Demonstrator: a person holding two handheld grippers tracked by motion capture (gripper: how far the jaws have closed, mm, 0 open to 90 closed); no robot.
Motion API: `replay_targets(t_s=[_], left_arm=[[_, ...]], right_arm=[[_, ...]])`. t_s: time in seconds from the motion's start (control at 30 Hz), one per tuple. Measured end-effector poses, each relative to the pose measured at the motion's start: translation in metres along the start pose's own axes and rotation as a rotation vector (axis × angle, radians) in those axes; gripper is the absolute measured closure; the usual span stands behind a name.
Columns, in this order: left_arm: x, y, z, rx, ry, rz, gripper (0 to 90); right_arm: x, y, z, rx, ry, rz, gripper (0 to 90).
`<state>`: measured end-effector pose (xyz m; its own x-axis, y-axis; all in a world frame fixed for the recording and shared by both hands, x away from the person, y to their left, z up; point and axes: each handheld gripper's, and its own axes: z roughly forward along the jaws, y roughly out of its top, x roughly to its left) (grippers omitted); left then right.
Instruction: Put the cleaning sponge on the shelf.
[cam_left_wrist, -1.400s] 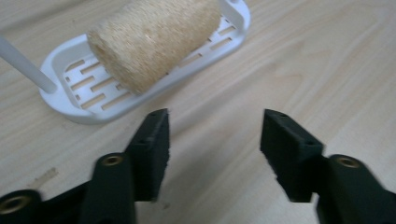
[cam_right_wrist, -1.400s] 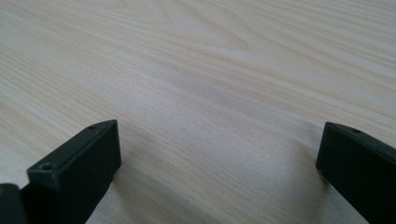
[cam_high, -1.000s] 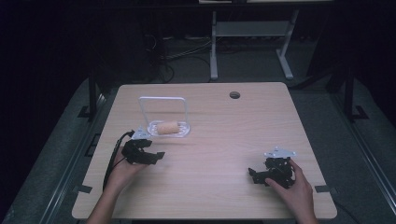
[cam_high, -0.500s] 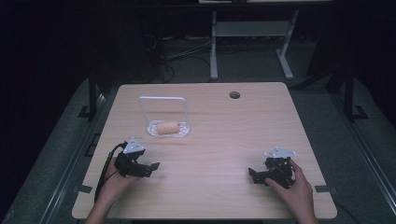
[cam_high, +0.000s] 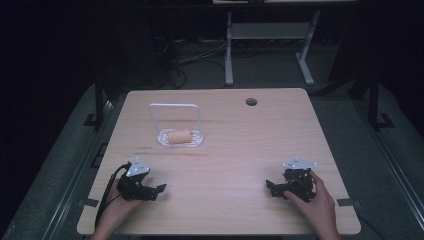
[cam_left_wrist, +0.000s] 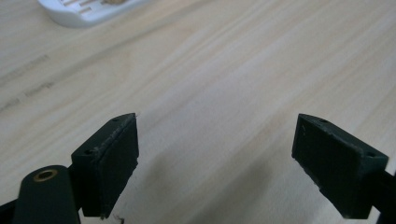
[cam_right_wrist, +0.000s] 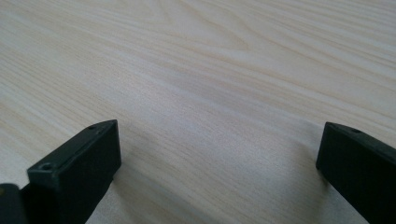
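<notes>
On the far left part of the wooden table (cam_high: 235, 150) stands a small white rack (cam_high: 180, 136) with an upright wire handle, and a tan bread roll (cam_high: 178, 136) lies on its slotted base. That placement looks finished: the roll rests squarely in the rack and nothing touches it. Near the left edge, the left gripper (cam_high: 156, 189) sits low over the bare wood, well apart from the rack; its jaws have just been opening and now stand wide with nothing between them, as the left gripper view shows, where a corner of the rack peeks in at the top left. At the near right, the right gripper (cam_high: 271, 187) rests in the person's hand, jaws spread wide over plain tabletop, holding nothing. Judging by this, the work seems done or nearly so; only parking both hands appears left.
</notes>
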<state>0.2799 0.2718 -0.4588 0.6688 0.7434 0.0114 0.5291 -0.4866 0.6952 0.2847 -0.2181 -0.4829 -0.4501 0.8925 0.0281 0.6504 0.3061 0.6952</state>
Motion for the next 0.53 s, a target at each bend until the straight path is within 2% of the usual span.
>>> replay_targets(t_s=[0.2, 0.3, 0.47, 0.53], left_arm=[[-0.001, -0.007, 0.007, 0.030, 0.005, 0.024, 13.0], [0.001, -0.010, 0.007, 0.014, -0.009, 0.008, 12.9], [0.003, -0.016, 0.007, -0.035, -0.022, 0.014, 12.8], [0.003, -0.016, 0.007, -0.035, -0.023, 0.015, 12.9]], right_arm=[[0.000, 0.000, 0.000, 0.000, 0.000, 0.000, 0.0], [0.000, 0.000, 0.000, 0.000, 0.000, -0.001, 0.0], [0.000, 0.000, 0.000, 0.000, 0.000, 0.000, 0.0], [0.000, 0.000, 0.000, 0.000, 0.000, -0.001, 0.0]])
